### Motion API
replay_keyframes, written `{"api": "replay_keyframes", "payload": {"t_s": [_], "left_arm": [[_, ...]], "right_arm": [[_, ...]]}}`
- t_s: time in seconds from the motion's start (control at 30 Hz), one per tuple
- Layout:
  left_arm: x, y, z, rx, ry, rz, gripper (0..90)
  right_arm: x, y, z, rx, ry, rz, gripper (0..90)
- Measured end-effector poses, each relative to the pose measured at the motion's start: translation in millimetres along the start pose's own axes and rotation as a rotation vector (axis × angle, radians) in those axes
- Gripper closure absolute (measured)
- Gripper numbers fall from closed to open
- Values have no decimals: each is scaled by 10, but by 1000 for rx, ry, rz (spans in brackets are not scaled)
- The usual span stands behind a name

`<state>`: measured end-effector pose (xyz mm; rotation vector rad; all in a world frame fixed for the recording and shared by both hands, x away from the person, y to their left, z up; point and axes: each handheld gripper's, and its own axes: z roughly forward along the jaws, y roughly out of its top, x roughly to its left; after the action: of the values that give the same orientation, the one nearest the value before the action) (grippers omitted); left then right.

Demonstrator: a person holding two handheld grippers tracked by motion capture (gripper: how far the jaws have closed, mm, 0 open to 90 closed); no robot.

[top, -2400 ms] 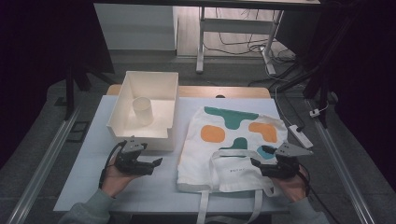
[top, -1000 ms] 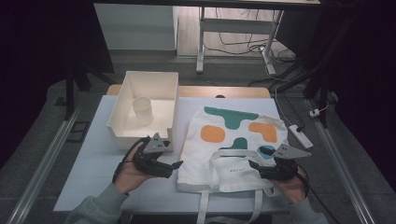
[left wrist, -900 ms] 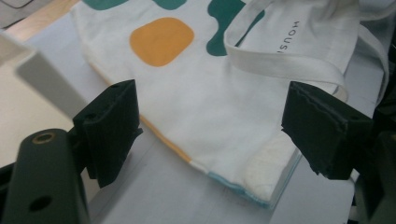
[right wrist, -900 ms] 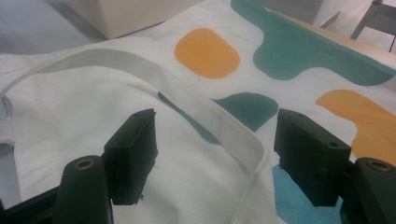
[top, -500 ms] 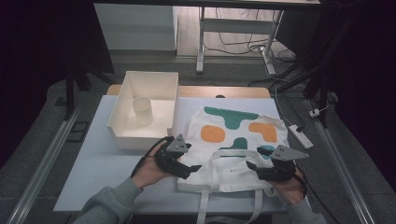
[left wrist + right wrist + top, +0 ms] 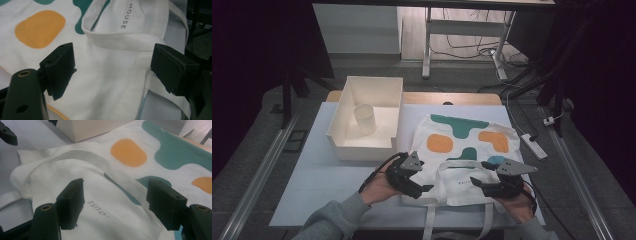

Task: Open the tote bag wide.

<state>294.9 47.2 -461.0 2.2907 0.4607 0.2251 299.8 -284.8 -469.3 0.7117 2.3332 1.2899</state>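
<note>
Left claw moved onto tote bag; jaws spread.

The tote bag lies flat on the table, to the right of the open box, just beside it. A cup stands inside the box. The left gripper sits over the bag's near left corner, the right gripper over its near right part.

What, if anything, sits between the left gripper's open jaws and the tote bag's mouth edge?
Nothing visible does. The left gripper hangs open right over the tote bag, its hem band just ahead, with only the bag's own cloth between the jaws.
</note>
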Motion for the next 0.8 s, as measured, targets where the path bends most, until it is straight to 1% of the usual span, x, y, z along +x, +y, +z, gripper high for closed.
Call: {"api": "replay_keyframes", "payload": {"t_s": [0.23, 0.3, 0.4, 0.67, 0.8], "left_arm": [[-81, -32, 141, 45, -37, 19, 198], [-89, -38, 155, 50, -41, 20, 198], [-109, -59, 208, 71, -53, 22, 198], [-177, -103, 354, 132, -72, 45, 202], [-195, -117, 384, 139, -76, 44, 208]], "right_arm": [[5, -2, 9, 8, 3, 1, 306], [4, -3, 10, 9, 2, 1, 306], [3, -6, 11, 11, 2, 3, 306], [-15, -17, 7, 14, 3, 7, 306], [-18, -20, 10, 15, 4, 9, 306]]}}
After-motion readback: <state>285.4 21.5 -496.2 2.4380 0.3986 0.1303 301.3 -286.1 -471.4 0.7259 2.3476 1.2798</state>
